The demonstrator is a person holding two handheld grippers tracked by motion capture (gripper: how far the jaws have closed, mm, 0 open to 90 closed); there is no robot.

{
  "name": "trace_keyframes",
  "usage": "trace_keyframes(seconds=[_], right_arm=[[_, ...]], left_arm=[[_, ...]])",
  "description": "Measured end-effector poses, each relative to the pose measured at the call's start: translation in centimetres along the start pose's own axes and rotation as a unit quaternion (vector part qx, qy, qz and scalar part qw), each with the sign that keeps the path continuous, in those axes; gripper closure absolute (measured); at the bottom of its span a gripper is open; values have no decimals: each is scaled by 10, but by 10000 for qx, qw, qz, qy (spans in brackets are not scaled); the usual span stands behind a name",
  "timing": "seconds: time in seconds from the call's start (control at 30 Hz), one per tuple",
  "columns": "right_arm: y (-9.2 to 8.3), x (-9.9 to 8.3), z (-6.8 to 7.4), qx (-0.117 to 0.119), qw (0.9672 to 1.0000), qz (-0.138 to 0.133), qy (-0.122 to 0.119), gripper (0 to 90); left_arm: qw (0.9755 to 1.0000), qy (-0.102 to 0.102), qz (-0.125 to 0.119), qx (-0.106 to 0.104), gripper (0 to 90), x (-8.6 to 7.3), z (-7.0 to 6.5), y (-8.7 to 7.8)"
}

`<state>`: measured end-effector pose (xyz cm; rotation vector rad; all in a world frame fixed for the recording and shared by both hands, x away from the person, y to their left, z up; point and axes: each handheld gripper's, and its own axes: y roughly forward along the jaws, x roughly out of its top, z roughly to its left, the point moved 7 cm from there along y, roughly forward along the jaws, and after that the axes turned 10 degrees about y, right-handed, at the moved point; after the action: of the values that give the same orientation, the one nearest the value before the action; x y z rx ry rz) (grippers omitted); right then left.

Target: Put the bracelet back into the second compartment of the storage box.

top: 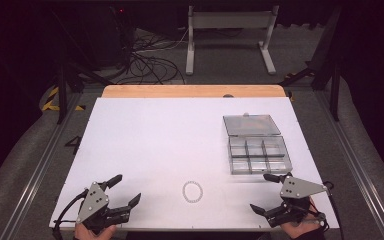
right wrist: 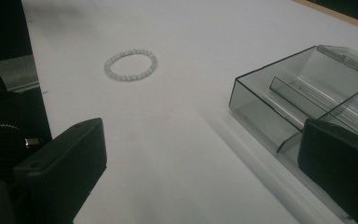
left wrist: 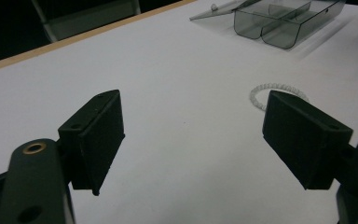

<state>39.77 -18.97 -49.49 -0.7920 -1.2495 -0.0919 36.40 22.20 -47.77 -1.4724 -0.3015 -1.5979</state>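
White bead bracelet (top: 192, 192) lies flat on the table (top: 145, 135), untouched, so nothing is done yet. Your left gripper (top: 121, 190) sits near-left of the bracelet, jaws spread, nothing between them. Your right gripper (top: 266, 192) sits right of it, jaws spread too, empty. Beyond the bracelet to the right stands the clear compartment box (top: 259, 155), lid (top: 251, 125) folded back, compartments look empty. Likely left: pick up the bracelet, drop it in a compartment.

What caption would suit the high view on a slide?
Two open hand-held grippers, left and right, flank a bead bracelet near an open compartment box.
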Motion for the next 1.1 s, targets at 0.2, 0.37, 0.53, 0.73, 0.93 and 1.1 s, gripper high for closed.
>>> trace_keyframes(seconds=[0.2, 0.37, 0.53, 0.73, 0.93, 1.1], right_arm=[[1, 1, 0, 6, 10000, 29, 14, 19], [2, 5, 1, -16, 10000, 62, 5, 19], [6, 13, 4, 7, 9999, 139, -24, 20], [16, 25, 9, 95, 9997, 201, -64, 20], [24, 35, 14, 201, 9994, 248, -101, 20], [32, 42, 19, 296, 9991, 280, -149, 19]], left_arm=[[9999, -52, 1, -95, 206, 1, -1, -1], [10000, -8, 21, -41, 208, 1, -1, 0], [10000, -54, 11, -66, 207, 1, -1, 0], [10000, -37, 22, -75, 207, 0, -1, 0], [9999, -62, 20, -122, 206, 0, -1, -1], [9999, 5, 29, -167, 188, 0, -2, 0]])
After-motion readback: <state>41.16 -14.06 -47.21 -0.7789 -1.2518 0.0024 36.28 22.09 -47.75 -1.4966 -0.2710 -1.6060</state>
